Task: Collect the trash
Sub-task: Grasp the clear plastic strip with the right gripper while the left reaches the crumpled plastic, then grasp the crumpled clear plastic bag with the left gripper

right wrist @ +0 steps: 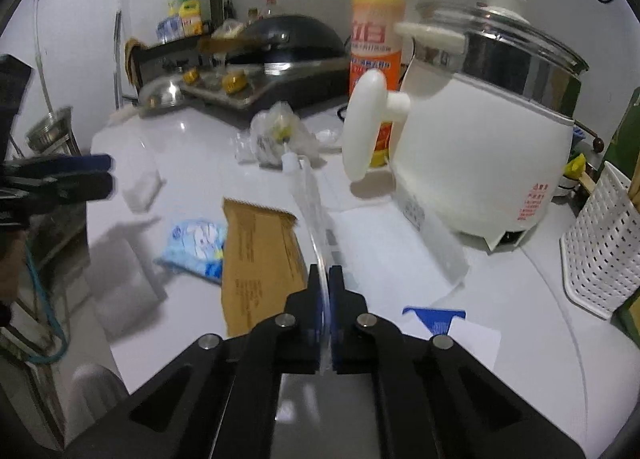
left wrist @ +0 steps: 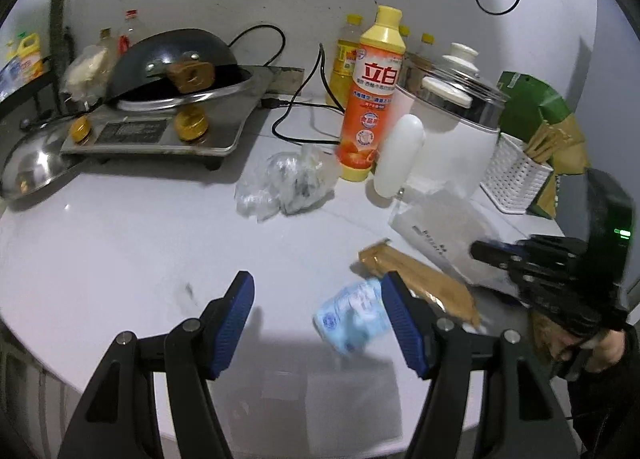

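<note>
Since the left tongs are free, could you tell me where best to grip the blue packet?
Grip the blue packet across its crumpled middle, coming down from above with the open left tongs. It lies flat on the counter, its far edge against the brown envelope, so straddle its free sides rather than sliding under it.

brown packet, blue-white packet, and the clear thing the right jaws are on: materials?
Brown packet: looks like matte kraft paper; dull tan face with fine print, zigzag-cut end.
Blue-white packet: probably thin plastic film; glossy and crinkled.
Clear bag in the right gripper: transparent plastic film, likely; the counter shows through it, and it stands edge-on between the shut jaws.
</note>
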Available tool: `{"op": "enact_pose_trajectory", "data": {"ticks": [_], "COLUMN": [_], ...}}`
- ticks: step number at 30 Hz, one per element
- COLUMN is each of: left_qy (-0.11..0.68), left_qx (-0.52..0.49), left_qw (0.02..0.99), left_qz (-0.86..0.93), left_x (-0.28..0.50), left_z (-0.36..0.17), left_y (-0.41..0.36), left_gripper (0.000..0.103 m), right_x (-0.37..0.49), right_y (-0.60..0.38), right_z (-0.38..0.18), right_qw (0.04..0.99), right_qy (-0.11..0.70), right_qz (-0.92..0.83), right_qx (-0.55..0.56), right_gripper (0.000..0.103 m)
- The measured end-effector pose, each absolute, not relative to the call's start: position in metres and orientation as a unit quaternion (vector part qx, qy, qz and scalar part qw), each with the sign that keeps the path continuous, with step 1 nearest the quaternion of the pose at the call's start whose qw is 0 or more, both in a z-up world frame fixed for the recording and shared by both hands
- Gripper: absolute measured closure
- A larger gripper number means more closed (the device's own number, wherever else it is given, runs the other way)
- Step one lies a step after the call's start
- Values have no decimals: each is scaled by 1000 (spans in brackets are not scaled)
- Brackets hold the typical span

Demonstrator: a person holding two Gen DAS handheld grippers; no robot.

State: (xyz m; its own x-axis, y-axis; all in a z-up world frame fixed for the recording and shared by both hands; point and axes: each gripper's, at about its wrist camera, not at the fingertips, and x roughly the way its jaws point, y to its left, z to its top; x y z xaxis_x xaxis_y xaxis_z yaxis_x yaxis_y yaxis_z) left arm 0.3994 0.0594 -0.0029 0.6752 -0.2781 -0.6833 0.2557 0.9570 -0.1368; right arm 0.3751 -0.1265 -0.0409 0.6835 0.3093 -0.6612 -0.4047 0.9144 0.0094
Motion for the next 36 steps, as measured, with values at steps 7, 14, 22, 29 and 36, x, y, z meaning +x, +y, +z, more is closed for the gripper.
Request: {"op": "enact_pose_trajectory", "data": {"ticks": [7, 14, 22, 29, 36], "left_qy": [396, 391, 404, 399, 372], "left_qx": [16, 90, 122, 127, 115], "left_qw": [907, 905, 897, 898, 909], "left_qz": [-141, -138, -134, -136, -148], "left_x": [466, 519, 542, 532, 502], "left_z": [-10, -14, -32, -25, 6], "left_y": [36, 8, 0, -2, 0], "left_gripper": [37, 37, 59, 95, 97], "right_x": [386, 387, 383, 377, 365], "right_y": [-143, -167, -175, -173, -167], "right_z": [-21, -17, -15, -8, 5], "right_qw": [928, 929, 931, 932, 936], "right_qy": [315, 311, 303, 298, 281], "right_qz": [196, 198, 201, 204, 210], "right_qx": [-23, 17, 26, 26, 20], "right_gripper": [101, 101, 101, 101, 101]}}
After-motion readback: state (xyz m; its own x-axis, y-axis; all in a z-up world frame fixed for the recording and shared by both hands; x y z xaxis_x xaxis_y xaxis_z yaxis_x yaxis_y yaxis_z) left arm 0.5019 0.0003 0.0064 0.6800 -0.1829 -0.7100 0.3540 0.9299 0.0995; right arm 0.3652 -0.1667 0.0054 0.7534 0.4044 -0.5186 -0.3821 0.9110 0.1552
